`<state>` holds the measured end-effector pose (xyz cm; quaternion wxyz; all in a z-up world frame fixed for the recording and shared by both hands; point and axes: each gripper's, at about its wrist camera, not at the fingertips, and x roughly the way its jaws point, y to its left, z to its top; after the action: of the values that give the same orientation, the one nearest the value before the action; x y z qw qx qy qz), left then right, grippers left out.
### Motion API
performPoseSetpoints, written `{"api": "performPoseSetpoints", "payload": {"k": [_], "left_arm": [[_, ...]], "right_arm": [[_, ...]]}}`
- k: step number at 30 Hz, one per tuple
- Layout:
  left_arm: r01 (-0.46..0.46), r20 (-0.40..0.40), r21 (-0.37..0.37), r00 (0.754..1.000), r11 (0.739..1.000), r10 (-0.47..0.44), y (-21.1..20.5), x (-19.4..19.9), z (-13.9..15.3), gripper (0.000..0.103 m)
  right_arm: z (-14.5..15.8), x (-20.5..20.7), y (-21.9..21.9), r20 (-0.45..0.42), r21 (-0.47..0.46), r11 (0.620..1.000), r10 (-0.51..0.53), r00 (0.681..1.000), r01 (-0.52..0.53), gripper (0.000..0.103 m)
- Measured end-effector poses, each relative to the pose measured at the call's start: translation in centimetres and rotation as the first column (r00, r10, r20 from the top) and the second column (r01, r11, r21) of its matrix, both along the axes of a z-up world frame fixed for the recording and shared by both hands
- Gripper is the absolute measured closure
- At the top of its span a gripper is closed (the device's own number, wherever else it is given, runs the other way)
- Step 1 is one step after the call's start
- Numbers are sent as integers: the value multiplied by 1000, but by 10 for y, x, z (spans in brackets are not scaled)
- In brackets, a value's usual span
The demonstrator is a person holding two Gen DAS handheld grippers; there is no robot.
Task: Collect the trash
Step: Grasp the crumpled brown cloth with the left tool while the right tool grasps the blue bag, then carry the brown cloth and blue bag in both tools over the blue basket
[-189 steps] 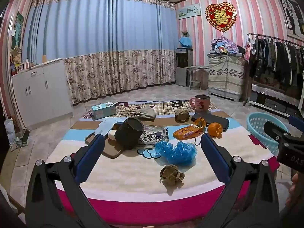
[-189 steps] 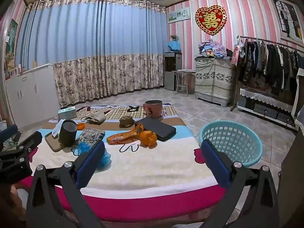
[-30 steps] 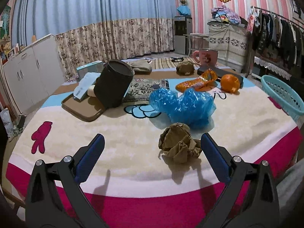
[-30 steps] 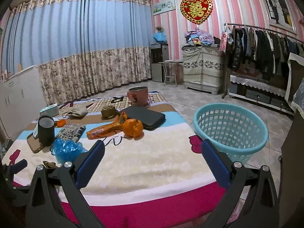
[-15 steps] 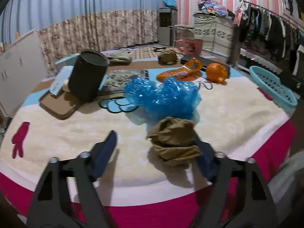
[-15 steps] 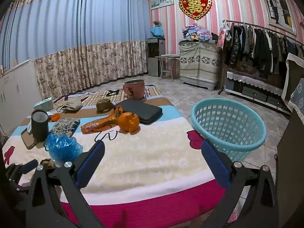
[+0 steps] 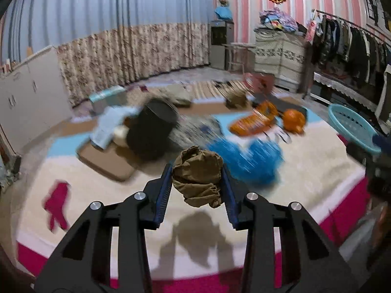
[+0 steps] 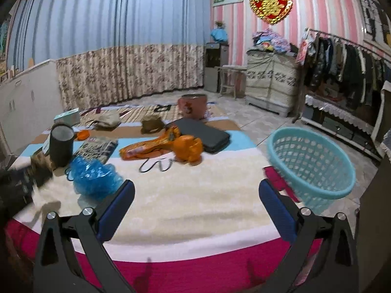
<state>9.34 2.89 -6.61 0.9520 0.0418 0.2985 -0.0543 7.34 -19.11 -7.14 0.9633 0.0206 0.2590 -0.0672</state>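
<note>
One sign can be read: a gold double-happiness character is borne on the red heart-shaped wall ornament [image 8: 271,5] high on the striped far wall. Print on the orange snack packet [image 8: 149,147] is too blurred.

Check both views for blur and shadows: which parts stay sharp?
Left wrist view: the table clutter is motion-smeared, the blue bag most; the left hand-held gripper, jaws closing on the brown paper wad, stays sharp, and they cast a shadow on the blanket. Right wrist view: milder blur on the basket; the right hand-held gripper is crisp.
</note>
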Motion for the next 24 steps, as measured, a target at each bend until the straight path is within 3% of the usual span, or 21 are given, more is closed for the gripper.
{"api": "performPoseSetpoints", "payload": {"k": [5,8,12,17,24], "left_arm": [[-50,35,1,998,999,50,32,16,15,65],[-83,-4,-37,997,996,83,51,24,6,65],[-118,-21,-2,993,993,118,63,27,-4,65],[-162,-42,-37,986,986,160,82,29,-10,65],[-197,-3,-39,980,980,197,87,29,-8,65]], "right_arm": [[-4,15,22,-22,21,998,54,998,-54,4],[-7,26,40,-41,17,996,90,995,-89,4],[-12,37,62,-57,1,993,120,991,-120,4],[-15,50,82,-88,3,989,146,985,-146,4],[-28,74,96,-168,9,984,174,970,-175,5]]}}
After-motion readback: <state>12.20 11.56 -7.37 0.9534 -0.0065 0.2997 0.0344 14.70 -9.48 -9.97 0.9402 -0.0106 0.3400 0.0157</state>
